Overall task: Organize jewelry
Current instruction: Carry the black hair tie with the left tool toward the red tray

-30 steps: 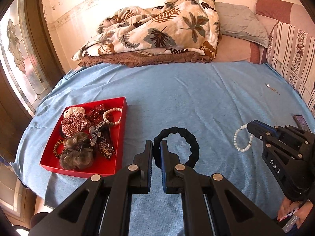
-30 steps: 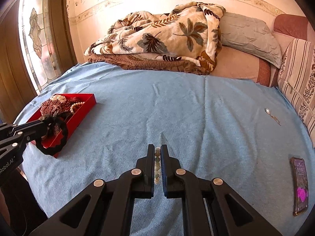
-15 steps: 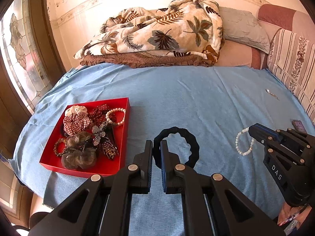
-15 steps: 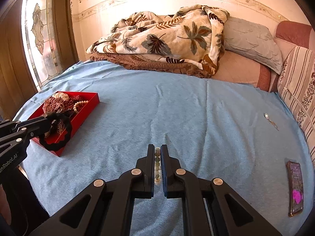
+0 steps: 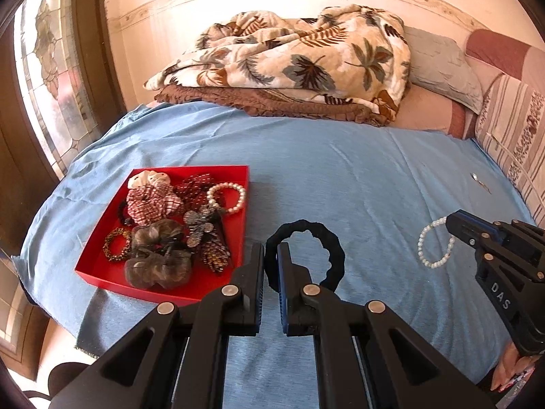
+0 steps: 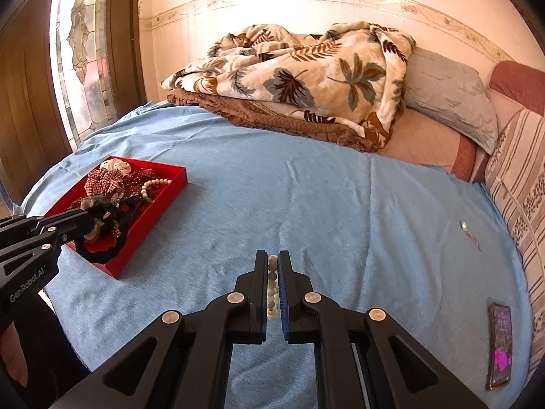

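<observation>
Both grippers are matte black plastic with angular, triangular cut-outs in their arms and round silver screw heads at the joints. The left gripper (image 5: 270, 255) has fingers (image 5: 256, 272) lined with blue pads and white "GenRobot.AI" lettering on its side. The right gripper (image 6: 272, 266) looks the same and carries white "DAS" lettering.

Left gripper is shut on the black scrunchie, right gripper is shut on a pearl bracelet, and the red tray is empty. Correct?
Not quite: the red tray is full of scrunchies and bracelets, as the left wrist view shows. The rest is right.
</observation>
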Motion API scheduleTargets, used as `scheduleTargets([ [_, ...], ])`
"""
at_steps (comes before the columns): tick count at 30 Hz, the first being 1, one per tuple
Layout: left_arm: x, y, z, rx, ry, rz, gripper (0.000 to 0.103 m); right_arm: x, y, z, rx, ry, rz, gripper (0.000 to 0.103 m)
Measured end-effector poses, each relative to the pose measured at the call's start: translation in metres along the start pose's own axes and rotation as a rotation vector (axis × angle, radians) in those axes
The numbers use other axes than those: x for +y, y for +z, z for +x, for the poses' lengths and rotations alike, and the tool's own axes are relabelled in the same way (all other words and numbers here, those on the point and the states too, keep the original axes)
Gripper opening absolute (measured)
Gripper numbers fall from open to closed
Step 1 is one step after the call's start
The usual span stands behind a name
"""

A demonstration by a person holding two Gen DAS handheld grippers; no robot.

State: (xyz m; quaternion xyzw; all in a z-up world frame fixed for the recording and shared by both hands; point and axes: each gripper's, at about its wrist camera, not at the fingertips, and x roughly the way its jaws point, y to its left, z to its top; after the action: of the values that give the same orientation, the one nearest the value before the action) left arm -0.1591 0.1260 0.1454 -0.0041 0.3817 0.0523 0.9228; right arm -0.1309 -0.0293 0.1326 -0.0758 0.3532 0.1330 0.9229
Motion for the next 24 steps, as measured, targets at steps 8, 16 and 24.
scheduleTargets([
  [8, 0.037, 0.007, 0.0, -0.026, 0.034, -0.062, 0.007, 0.026, 0.021, -0.002, -0.011, 0.022, -0.049, 0.007],
  [16, 0.082, 0.018, 0.005, -0.062, 0.097, -0.113, 0.007, 0.06, 0.045, 0.003, -0.019, 0.059, -0.109, 0.007],
  [24, 0.136, 0.027, 0.02, -0.073, 0.151, -0.182, 0.007, 0.098, 0.07, 0.016, -0.018, 0.09, -0.163, 0.007],
])
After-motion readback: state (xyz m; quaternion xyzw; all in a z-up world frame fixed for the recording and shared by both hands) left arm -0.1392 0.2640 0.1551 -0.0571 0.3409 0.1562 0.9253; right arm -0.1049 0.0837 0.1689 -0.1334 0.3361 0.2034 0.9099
